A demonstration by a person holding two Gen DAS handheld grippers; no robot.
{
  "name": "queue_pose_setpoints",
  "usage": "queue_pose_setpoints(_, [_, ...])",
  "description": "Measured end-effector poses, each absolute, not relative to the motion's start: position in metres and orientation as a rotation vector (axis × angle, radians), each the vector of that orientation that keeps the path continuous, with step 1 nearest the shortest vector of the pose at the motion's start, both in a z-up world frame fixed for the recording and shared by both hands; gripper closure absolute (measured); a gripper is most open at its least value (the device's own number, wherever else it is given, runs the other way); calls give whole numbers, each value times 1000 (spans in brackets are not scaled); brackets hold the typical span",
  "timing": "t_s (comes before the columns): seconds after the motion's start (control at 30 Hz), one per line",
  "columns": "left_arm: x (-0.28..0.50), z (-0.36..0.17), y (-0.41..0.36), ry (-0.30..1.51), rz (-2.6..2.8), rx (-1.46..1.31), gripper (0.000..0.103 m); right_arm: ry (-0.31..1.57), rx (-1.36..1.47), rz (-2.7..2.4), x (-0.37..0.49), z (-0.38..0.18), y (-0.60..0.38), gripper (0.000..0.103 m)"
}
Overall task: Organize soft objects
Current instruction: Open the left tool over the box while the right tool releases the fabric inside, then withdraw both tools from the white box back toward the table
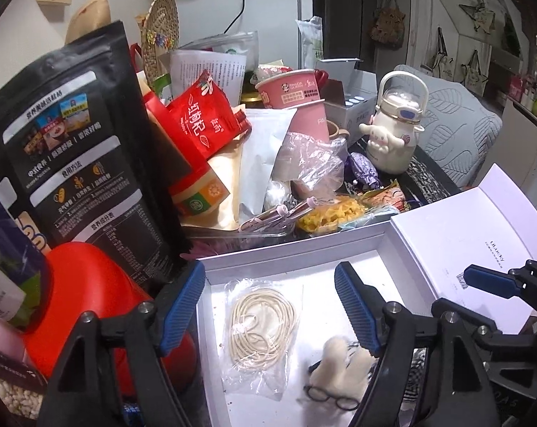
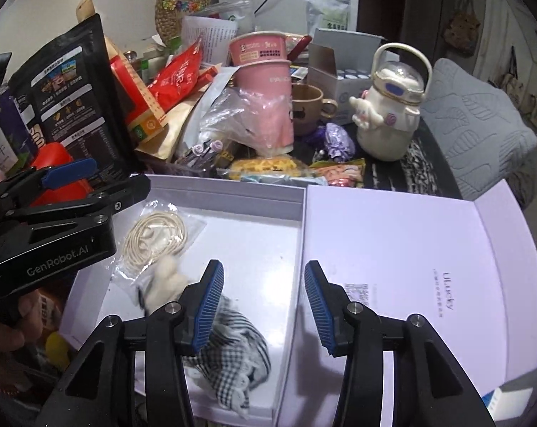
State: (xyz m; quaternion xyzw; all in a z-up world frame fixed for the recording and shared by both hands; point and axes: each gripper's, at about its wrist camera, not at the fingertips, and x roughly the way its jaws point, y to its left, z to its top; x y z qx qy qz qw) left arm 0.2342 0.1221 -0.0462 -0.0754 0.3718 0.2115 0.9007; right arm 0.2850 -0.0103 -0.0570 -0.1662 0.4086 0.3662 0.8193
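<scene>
Everything soft sits in the open white box [image 2: 233,192]. Going left to right across its floor:

- Clear bag of coiled cream cord [image 1: 263,323], near the box's far-left corner. Light, limp, and the film looks slippery. Pinch the bag's flat margin, not the coil, or the loops will slide inside and the bag will sag.
- Cream plush toy [image 2: 168,277] with tiny wire glasses [image 1: 334,396], just beside the bag, toward the near edge. Light and squashy, so it takes a firm squeeze across the body. The glasses are the fragile bit; keep the pads off them.
- Black-and-white checked cloth [image 2: 233,348], bunched at the near edge, touching the toy as far as I can tell (the right pad covers that join). Floppy, no stiffness; grab a thick fold in the middle so it lifts in one bundle instead of trailing.

Left gripper [image 1: 270,306]: jaws wide apart, nothing pressed between the pads, hovering over the cord bag; the right-hand pad is above the toy. Right gripper [image 2: 263,306]: jaws apart, empty, over bare box floor with its left pad above the cloth's edge.

The hinged lid [image 2: 428,249] lies flat open off the box's right edge.
</scene>
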Motion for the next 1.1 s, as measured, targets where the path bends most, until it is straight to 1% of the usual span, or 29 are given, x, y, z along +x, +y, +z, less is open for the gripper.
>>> queue_pose_setpoints(0.43, [206, -8, 108, 694, 436, -140, 28, 798, -324, 788, 269, -19, -26, 56])
queue_pose_setpoints(1.1, [130, 67, 50, 552, 409, -95, 28, 635, -253, 803, 201, 50, -92, 56])
